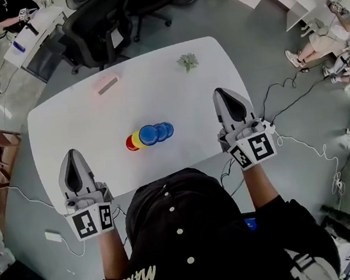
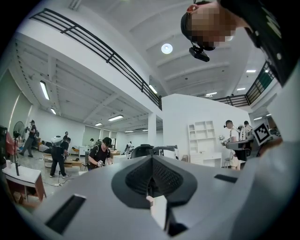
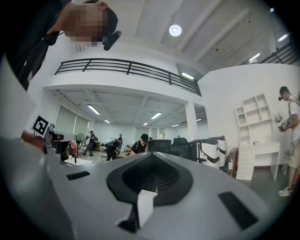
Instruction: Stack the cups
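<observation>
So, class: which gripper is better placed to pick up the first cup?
Left, narrowly: the left gripper sits about level with the red cup at the row's left end, while the right gripper reaches past the blue cup. Both are shut and empty.

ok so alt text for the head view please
An overlapping row of red, yellow and blue plastic cups sits at the centre of a white rounded table. The left gripper and right gripper, both shut and empty, flank it toward the table's near edge.

White counter [image 1: 174,84], rounded corners, on grey floor [image 1: 259,46]. Black office chair [image 1: 90,22] behind. Cables [image 1: 285,98] trail right. Balcony railing [image 3: 126,68], white shelves [image 3: 251,117], strip lights [image 3: 93,109].
</observation>
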A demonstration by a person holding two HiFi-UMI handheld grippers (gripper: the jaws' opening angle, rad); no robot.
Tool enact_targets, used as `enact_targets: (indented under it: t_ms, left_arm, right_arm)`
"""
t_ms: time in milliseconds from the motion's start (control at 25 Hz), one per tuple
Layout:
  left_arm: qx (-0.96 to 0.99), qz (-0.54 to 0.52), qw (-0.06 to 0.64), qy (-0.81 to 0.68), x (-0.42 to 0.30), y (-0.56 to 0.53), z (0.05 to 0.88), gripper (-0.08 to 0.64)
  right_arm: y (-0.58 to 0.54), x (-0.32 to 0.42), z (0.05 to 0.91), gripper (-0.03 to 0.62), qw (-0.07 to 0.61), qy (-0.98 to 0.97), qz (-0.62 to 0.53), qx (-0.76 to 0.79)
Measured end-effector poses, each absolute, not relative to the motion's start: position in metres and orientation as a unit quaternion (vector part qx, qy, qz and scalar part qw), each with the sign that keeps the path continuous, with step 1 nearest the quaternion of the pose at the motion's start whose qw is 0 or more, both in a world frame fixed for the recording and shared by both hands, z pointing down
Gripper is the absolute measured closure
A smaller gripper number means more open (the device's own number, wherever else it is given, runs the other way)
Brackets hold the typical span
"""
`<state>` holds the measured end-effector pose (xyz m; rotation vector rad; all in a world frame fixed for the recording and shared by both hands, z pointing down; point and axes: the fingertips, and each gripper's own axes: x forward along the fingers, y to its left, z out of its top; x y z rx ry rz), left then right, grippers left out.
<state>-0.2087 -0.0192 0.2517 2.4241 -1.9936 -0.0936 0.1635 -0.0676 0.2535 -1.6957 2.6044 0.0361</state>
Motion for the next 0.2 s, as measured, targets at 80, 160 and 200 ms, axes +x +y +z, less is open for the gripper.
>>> enact_targets:
  t_ms: [80,160,200]
  left_arm:
    - [0.773,-0.030,0.000,-0.634,-0.2085,-0.0204,0.2512,0.549]
    - [0.773,-0.030,0.000,-0.634,-0.2085,-0.0207,0.2514,0.549]
    - [0.773,-0.030,0.000,-0.633,-0.2086,-0.0208,0.2516,0.549]
  right_arm:
    - [-0.0686,0.1636,0.2530,0.589,0.017,0.837,0.012,-0.547]
    - [-0.0689,0.1635,0.2527,0.589,0.018,0.837,0.013,-0.547]
    - [-0.0690,0.1634,0.2526,0.589,0.018,0.837,0.013,-0.547]
